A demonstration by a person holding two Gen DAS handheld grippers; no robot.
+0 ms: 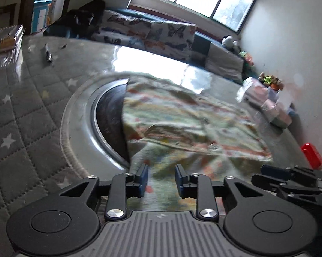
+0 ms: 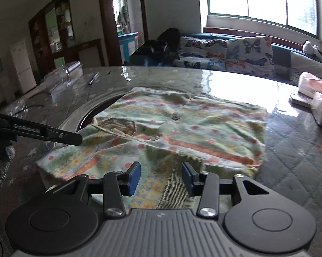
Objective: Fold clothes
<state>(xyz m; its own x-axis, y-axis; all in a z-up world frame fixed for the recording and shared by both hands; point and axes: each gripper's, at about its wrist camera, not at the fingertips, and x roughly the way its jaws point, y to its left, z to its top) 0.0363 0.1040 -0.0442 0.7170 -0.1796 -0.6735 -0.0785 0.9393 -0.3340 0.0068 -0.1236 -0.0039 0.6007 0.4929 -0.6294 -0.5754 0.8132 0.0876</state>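
A small pale green shirt with orange stripes, dots and buttons lies spread on the table, partly folded, and it also shows in the left wrist view. My left gripper is open, with the shirt's near edge between and under its blue pads. My right gripper is open over the shirt's near hem. The left gripper's arm shows at the left of the right wrist view; the right gripper's body shows at the lower right of the left wrist view.
The table has a grey quilted star cloth under clear plastic and a round dark inset. A pen, plastic boxes, tissue packs and a red object lie around. A sofa with butterfly cushions stands behind.
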